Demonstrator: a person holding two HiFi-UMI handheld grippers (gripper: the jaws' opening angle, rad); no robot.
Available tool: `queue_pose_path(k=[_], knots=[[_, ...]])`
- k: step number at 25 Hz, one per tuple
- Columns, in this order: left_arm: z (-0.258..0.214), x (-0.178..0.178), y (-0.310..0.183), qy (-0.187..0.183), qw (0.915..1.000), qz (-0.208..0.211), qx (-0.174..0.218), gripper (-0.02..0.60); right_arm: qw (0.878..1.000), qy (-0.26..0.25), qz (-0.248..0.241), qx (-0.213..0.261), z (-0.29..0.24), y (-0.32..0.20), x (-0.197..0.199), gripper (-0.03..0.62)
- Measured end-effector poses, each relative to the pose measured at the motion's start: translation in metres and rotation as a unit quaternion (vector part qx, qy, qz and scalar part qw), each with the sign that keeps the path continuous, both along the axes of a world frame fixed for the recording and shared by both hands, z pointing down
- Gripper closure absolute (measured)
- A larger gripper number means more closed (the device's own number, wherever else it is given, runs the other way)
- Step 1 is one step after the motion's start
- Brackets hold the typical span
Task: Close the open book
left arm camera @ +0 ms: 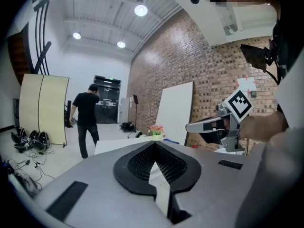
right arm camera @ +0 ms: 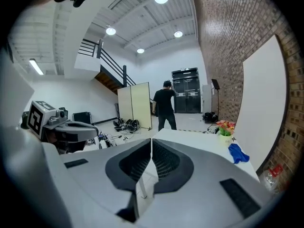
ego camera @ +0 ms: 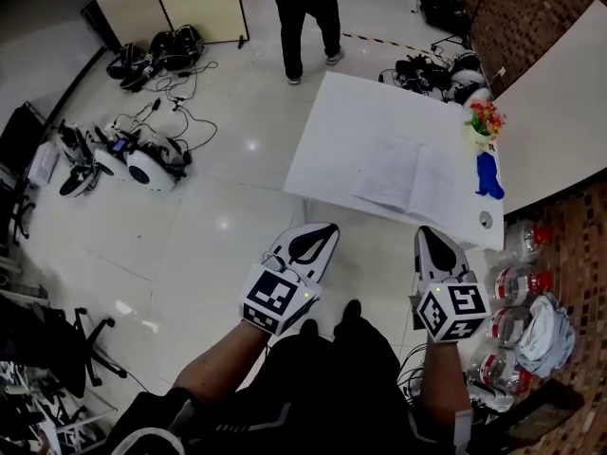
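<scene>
An open book (ego camera: 408, 180) with white pages lies flat on the white table (ego camera: 356, 121), near its front edge. Both grippers hang in the air short of the table, over the floor, and point toward it. My left gripper (ego camera: 329, 227) is in front of the table's near left corner, its jaws shut and empty. My right gripper (ego camera: 424, 231) is just before the front edge below the book, also shut on nothing. In the left gripper view the closed tips (left arm camera: 153, 143) point at the table (left arm camera: 118, 145). In the right gripper view the closed tips (right arm camera: 151, 139) hide the book.
A vase of flowers (ego camera: 484, 121) and a blue cloth (ego camera: 488, 176) sit on the table's right side. A person (ego camera: 308, 17) stands beyond the table. Water bottles (ego camera: 517, 282) line the brick wall at right. Gear and cables (ego camera: 142, 154) lie on the floor at left.
</scene>
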State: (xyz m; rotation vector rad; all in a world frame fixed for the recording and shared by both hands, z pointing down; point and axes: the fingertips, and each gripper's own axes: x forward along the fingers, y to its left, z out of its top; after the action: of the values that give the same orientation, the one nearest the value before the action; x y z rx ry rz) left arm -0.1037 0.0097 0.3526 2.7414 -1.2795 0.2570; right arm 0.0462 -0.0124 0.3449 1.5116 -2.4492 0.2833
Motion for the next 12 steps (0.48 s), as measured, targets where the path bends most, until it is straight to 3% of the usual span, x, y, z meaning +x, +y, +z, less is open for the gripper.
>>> queue_pose_path(k=[5, 12], knots=[[0.039, 0.004, -0.083, -0.028, 0.9985, -0.017, -0.043, 0.583, 0.998, -0.019, -0.013, -0.061, 0.053, -0.090, -0.011, 0.589], [0.094, 0.025, -0.192, -0.059, 0.9900, -0.042, -0.121, 0.582, 0.979, -0.063, 0.000, -0.193, 0.137, -0.199, -0.011, 0.413]])
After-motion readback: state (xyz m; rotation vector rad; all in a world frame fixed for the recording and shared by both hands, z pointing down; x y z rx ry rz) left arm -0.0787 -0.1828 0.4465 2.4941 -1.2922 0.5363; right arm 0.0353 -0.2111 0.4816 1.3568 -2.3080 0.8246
